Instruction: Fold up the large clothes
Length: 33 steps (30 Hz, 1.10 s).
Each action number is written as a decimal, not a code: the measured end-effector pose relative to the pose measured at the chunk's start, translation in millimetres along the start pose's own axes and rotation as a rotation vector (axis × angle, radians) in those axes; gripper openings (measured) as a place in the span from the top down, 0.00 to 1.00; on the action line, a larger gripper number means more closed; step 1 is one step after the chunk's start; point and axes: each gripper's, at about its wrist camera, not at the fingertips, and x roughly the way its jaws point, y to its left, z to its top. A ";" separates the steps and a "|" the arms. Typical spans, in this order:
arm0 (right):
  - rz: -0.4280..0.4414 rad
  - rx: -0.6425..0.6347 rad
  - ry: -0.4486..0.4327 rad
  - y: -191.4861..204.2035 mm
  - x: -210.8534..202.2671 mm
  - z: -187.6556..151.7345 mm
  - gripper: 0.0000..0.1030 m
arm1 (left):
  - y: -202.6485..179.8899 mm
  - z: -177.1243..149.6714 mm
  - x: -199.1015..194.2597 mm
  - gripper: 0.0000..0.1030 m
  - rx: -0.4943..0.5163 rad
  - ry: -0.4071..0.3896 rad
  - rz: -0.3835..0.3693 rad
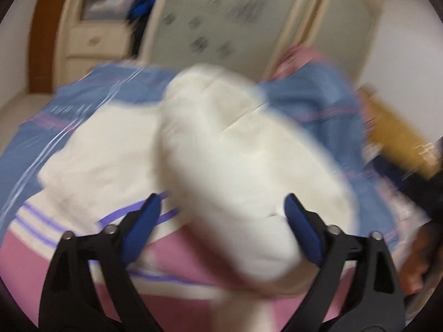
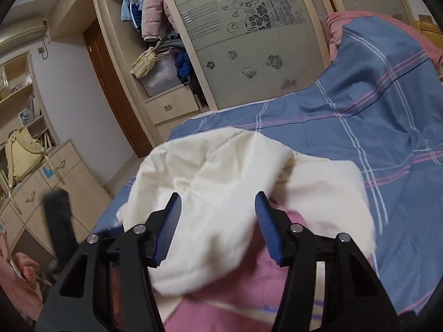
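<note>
While cream garment point(image 2: 235, 193) lies bunched on blue plaid bedspread point(image 2: 360, 127); both tongs agape, unclamped; wardrobe point(image 2: 249, 41) behind.

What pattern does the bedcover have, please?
Blue bedcover with white and pink check stripes; clearest in the right wrist view.

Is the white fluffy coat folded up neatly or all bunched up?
Bunched up. The cream garment lies in a rumpled heap on the blue plaid bedcover, with loose humps and uneven edges, no flat layers showing.
</note>
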 end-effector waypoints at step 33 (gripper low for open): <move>-0.026 -0.099 0.305 1.5 119.6 -2.6 0.43 | 11.6 -2.0 -47.2 0.27 -0.050 -0.197 -0.204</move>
